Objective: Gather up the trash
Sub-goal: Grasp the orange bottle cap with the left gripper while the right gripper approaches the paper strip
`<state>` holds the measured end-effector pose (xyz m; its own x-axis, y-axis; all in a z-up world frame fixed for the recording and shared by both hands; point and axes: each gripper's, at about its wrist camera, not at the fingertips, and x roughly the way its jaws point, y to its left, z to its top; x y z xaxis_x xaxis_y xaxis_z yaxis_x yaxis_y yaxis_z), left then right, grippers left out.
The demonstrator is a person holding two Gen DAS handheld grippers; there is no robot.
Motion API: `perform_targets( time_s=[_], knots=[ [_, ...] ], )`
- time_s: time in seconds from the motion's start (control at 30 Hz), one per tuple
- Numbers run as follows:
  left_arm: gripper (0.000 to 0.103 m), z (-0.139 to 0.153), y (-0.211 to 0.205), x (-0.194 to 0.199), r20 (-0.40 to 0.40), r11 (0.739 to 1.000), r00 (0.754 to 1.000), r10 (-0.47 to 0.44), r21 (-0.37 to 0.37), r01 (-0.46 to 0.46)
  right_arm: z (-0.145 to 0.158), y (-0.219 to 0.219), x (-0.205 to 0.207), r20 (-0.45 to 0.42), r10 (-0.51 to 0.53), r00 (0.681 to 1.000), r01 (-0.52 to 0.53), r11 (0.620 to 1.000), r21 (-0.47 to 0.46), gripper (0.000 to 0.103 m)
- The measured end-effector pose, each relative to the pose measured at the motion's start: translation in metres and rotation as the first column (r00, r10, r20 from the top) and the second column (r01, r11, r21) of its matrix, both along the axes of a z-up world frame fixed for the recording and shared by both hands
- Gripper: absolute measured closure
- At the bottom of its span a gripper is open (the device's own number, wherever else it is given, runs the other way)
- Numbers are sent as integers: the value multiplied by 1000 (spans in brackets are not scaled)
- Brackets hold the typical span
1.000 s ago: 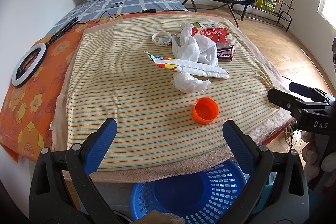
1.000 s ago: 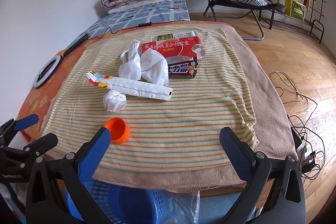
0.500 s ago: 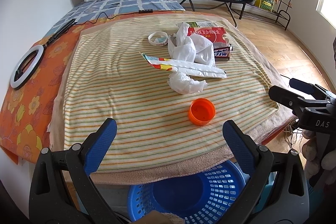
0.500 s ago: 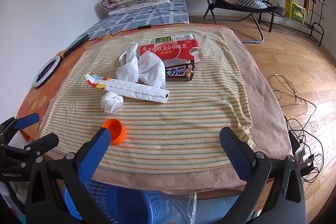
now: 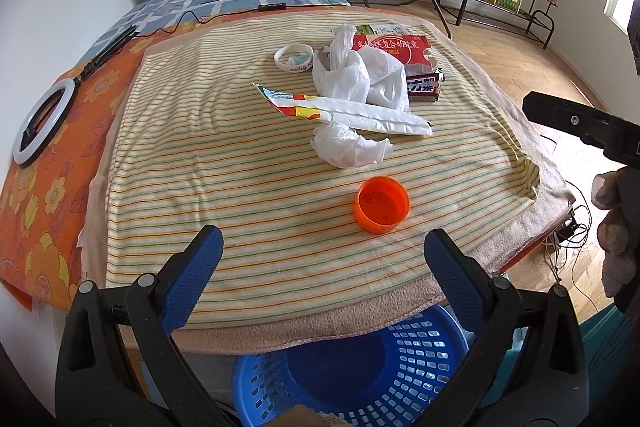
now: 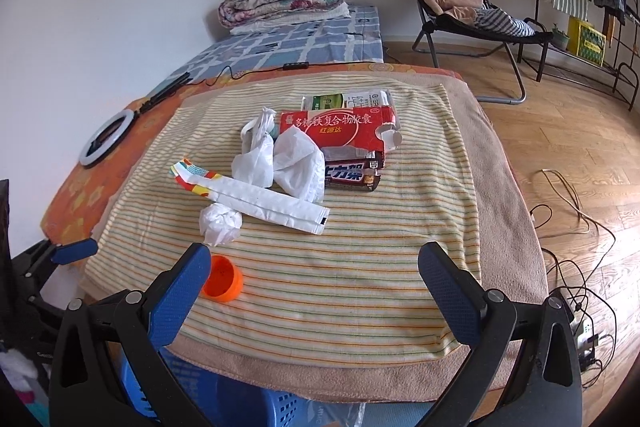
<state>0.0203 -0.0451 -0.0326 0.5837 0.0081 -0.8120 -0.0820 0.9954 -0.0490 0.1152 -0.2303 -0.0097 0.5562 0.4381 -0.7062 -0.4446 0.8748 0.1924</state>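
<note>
Advance: both wide-open grippers, left gripper point(image 5: 322, 247) and right gripper point(image 6: 314, 267), have neared the round orange plastic cap point(image 5: 382, 205) at frame centre; pickup imminent.

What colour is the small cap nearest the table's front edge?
Orange. The cap shows best in the left wrist view, lying open side up on the striped cloth.

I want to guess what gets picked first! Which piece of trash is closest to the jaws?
The orange cap. It sits alone at the near edge of the striped cloth, while the crumpled tissue and other wrappers lie farther back.
</note>
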Motion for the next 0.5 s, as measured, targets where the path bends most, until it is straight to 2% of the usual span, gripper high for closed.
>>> perform_targets(
  time_s=[0.1, 0.2, 0.27, 0.4, 0.5],
  knots=[
    [1, -5, -1, 2, -11, 1000, 1000, -2, -17, 2, 3, 3, 10, -39, 13, 999, -12, 999, 38, 0],
    [1, -7, -5, 5, -12, 1000, 1000, -15, -24, 15, 6, 10, 16, -36, 47, 998, -45, 998, 35, 0],
    [6, -8, -9, 7, -10, 999, 1000, -26, -23, 26, 5, 16, 20, -44, 86, 995, -84, 996, 40, 0],
    [8, -15, -18, 14, -23, 998, 999, -49, -49, 48, -4, 25, 33, -92, 133, 987, -130, 991, 45, 0],
    [17, -25, -23, 23, -58, 996, 996, -61, -64, 57, -14, 28, 50, -152, 152, 977, -142, 987, 78, 3]
  ],
)
